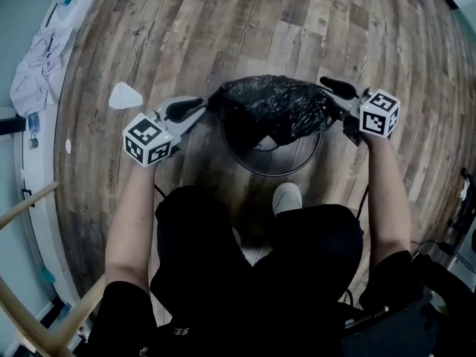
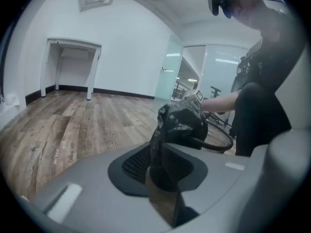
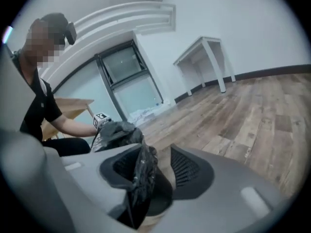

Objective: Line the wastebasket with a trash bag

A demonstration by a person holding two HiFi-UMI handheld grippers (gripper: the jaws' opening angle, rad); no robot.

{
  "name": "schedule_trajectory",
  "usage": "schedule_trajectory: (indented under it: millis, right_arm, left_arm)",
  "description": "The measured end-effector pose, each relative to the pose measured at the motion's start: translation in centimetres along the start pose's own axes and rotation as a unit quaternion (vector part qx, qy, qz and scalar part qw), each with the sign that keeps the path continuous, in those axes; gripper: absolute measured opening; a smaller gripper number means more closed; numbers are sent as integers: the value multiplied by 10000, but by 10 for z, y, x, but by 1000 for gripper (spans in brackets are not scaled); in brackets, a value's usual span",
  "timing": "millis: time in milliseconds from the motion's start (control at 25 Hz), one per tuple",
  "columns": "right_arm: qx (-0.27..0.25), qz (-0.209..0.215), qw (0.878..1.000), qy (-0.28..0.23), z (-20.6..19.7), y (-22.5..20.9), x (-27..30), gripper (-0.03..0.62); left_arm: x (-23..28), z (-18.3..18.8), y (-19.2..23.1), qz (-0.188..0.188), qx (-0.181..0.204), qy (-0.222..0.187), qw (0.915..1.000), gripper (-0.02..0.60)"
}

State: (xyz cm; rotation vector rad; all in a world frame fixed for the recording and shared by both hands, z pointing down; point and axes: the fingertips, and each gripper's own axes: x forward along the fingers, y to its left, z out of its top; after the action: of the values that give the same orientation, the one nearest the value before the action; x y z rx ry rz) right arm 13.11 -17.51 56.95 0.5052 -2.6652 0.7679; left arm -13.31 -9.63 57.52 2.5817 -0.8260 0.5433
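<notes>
I see the black trash bag (image 1: 275, 106) bunched in a glossy, crinkled heap over the far half of the wastebasket (image 1: 284, 174), spanning the space between my two tongs. The wastebasket is a round, dark wire-mesh bin with a thin hoop rim, and it stands on the wood-grain plank floor (image 1: 223, 28) just ahead of a pale shoe (image 1: 286, 197). The near half of its rim is uncovered, and I can look down inside. The left gripper (image 1: 193, 110) sits at the bag's left edge. In its own view a twisted rope of the thin film runs through the slot between the ribbed black pads, and below it a sliver of floor shows between the grey jaws, so they read as slightly parted rather than clamped. The right gripper (image 1: 332, 88) sits at the bag's right edge. Its jaws are plainly apart: the wrinkled film lies against one ribbed pad, and a clear strip of floor separates it from the other. Each gripper carries a white cube with square black markers. A small white scrap (image 1: 124, 95) lies on the planks to the left.
</notes>
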Motion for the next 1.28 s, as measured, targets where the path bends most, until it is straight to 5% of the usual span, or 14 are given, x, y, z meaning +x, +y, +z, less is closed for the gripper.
schedule_trajectory:
  millis: [120, 240, 400, 480, 600, 720, 880, 960, 1000, 1080, 1280]
  right_arm:
    - [222, 346, 9978, -511, 33, 10, -26, 239]
    - [256, 586, 9955, -701, 56, 23, -37, 252]
    - [-463, -274, 9984, -198, 64, 9, -39, 252]
    - [-447, -414, 9969, -490, 82, 8, -52, 252]
    - [-364, 178, 9965, -731, 105, 39, -57, 252]
    - [-751, 550, 9953, 251, 86, 66, -30, 252]
    - [-1444, 524, 9683, 1970, 18, 71, 0, 252]
    - [-1633, 745, 9653, 1899, 13, 88, 2, 188]
    - [-1816, 806, 9652, 1698, 19, 97, 1, 88]
    - [-2281, 903, 9601, 1347, 31, 115, -3, 34]
    - [-2897, 1384, 9394, 1204, 42, 163, -14, 5]
  left_arm:
    - [-12, 20, 0, -87, -35, -331, 9994, 99]
    - [-19, 36, -11, -258, 117, -492, 9984, 155]
    - [-23, 59, -23, -300, 427, -658, 9965, 164]
    - [-26, 66, -26, -300, 539, -714, 9955, 164]
    - [-30, 72, -27, -281, 674, -720, 9947, 164]
    - [-33, 81, -28, -257, 751, -787, 9937, 164]
    - [-36, 93, -33, -230, 863, -848, 9924, 169]
    - [-38, 100, -36, -236, 927, -863, 9917, 179]
    - [-39, 104, -38, -257, 977, -858, 9912, 188]
    - [-38, 113, -43, -340, 1111, -835, 9897, 207]
    - [-23, 135, -55, -693, 1480, -696, 9841, 264]
